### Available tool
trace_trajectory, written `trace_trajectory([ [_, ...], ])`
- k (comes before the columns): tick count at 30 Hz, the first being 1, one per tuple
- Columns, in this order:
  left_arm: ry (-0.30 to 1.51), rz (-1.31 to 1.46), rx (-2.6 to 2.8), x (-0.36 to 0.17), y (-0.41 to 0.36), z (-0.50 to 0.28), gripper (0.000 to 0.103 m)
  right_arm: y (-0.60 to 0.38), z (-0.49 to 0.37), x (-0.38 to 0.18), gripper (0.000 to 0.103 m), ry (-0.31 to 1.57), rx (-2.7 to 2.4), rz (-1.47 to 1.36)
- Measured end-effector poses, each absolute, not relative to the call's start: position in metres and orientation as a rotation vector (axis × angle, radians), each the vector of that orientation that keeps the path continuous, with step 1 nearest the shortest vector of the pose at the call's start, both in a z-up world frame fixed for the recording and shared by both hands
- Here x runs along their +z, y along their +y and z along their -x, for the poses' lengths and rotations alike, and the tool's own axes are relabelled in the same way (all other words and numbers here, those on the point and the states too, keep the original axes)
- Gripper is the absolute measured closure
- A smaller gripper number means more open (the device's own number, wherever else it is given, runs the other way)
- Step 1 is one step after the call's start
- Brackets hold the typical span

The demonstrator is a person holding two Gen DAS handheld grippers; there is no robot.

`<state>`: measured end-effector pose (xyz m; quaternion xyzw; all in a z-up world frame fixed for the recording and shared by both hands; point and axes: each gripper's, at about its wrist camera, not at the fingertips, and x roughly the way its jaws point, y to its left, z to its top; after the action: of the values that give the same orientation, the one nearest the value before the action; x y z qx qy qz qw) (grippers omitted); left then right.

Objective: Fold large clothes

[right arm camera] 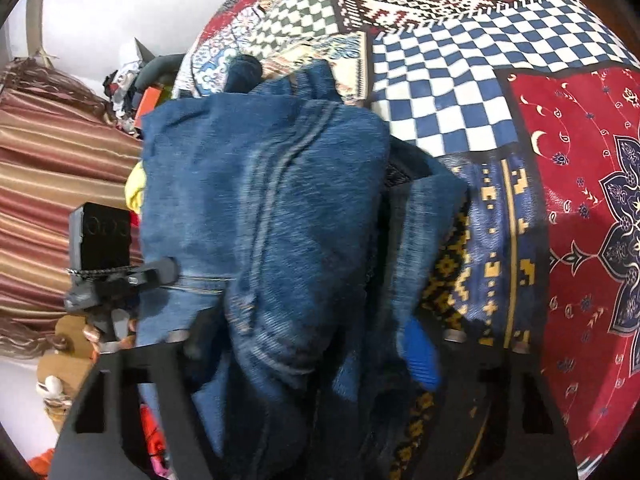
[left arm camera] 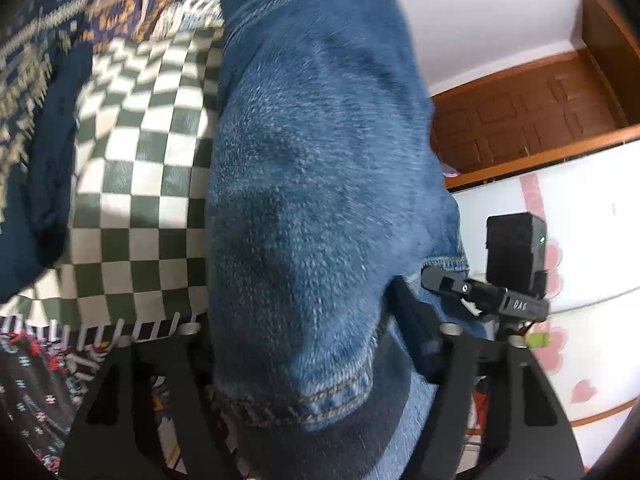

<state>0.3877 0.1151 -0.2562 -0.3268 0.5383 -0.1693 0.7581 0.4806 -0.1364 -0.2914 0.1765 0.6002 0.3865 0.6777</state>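
Blue denim garment (right arm camera: 260,216) bunches between the right tongs (right arm camera: 316,344), draped over a patchwork bedspread (right arm camera: 560,160).

Denim jeans (left arm camera: 304,184) smothered the left gripper (left arm camera: 308,364), so its fingertips and any grip stayed hidden. Same story at the right gripper (right arm camera: 320,344): motion-blurred denim covered the fingers. The patchwork bedspread (right arm camera: 500,80) ran off the frame edge.

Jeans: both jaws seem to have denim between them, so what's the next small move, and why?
Probably lift both grippers and draw them apart. The jeans hang bunched in the left gripper and crumpled in the right gripper above the patchwork bedspread; spreading the cloth should expose an edge to fold along.
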Motion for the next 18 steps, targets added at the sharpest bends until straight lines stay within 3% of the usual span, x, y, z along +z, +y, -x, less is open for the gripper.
trace_trajectory([
  [4,1.101,0.606,-0.367,-0.219,0.103,-0.366,0.055,-0.126,-0.471,-0.271,0.066,1.318,0.881,-0.384],
  [11,0.913,0.534,-0.326,-0.127,0.138,-0.319,0.057,-0.074,-0.443,-0.195,0.07,1.171,0.931,-0.27],
  [18,0.763,0.486,-0.227,-0.048,0.226,-0.279,0.057,-0.005,-0.426,-0.121,0.07,1.003,1.031,-0.248],
])
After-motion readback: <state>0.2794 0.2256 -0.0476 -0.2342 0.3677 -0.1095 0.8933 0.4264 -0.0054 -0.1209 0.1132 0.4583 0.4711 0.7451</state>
